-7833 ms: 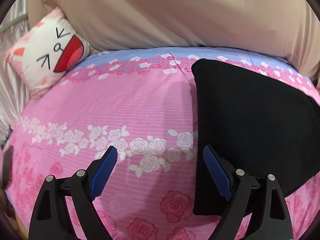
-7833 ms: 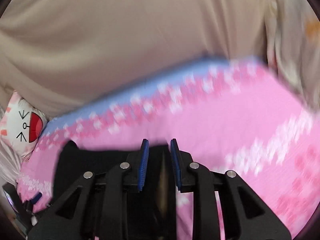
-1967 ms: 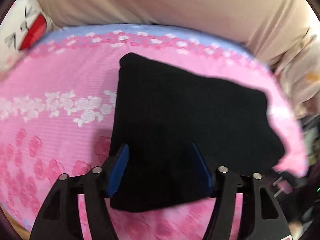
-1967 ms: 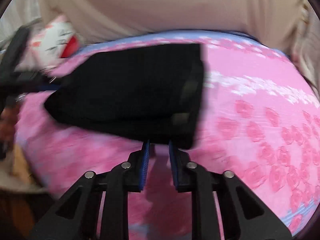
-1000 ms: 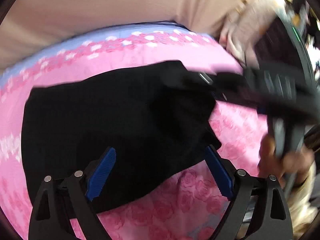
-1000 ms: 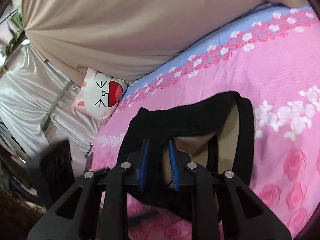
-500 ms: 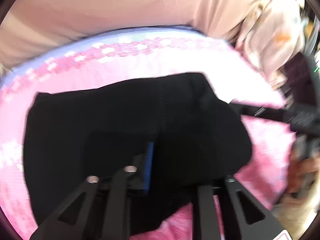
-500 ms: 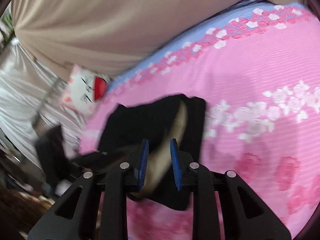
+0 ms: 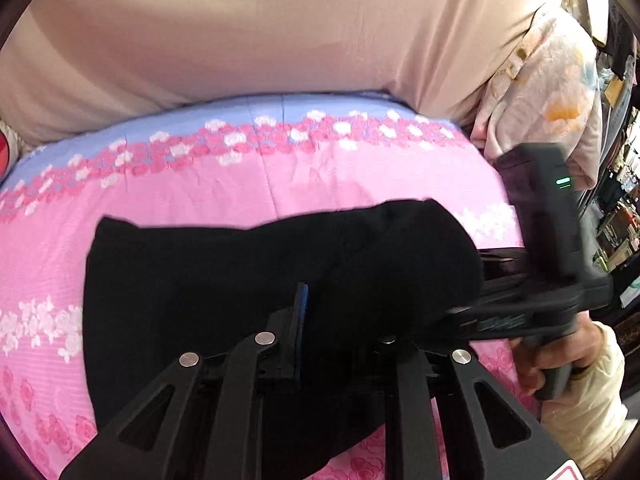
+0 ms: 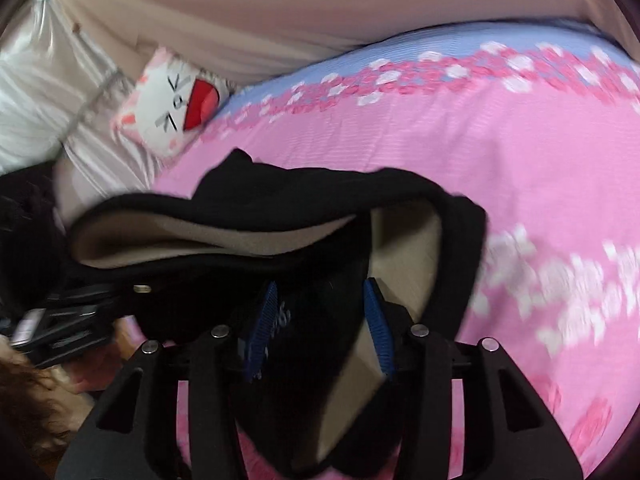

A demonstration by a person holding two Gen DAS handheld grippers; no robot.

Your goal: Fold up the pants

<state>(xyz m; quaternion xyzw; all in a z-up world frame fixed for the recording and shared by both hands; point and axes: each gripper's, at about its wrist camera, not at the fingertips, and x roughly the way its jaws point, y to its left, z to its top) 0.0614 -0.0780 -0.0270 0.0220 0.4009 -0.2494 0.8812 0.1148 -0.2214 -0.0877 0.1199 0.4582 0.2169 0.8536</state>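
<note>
1. On the pink floral bedspread (image 9: 248, 184), the black pants (image 9: 208, 280) are lying bunched in a thick fold near the front edge, their tan lining (image 10: 192, 240) showing at the open side.
2. Clamped narrowly on the near edge of the cloth, the left gripper (image 9: 320, 320) is pinching a fold, one blue pad showing and the other buried under fabric.
3. With its jaws having just been opening, the right gripper (image 10: 320, 320) is standing half spread, cloth and lining lying between the blue pads without being squeezed.
4. Beside the pants, a person's hand (image 9: 560, 356) is gripping the right tool's handle.
5. Farther back, a cat-face cushion (image 10: 176, 116) is leaning against a beige drape (image 9: 280, 28).
</note>
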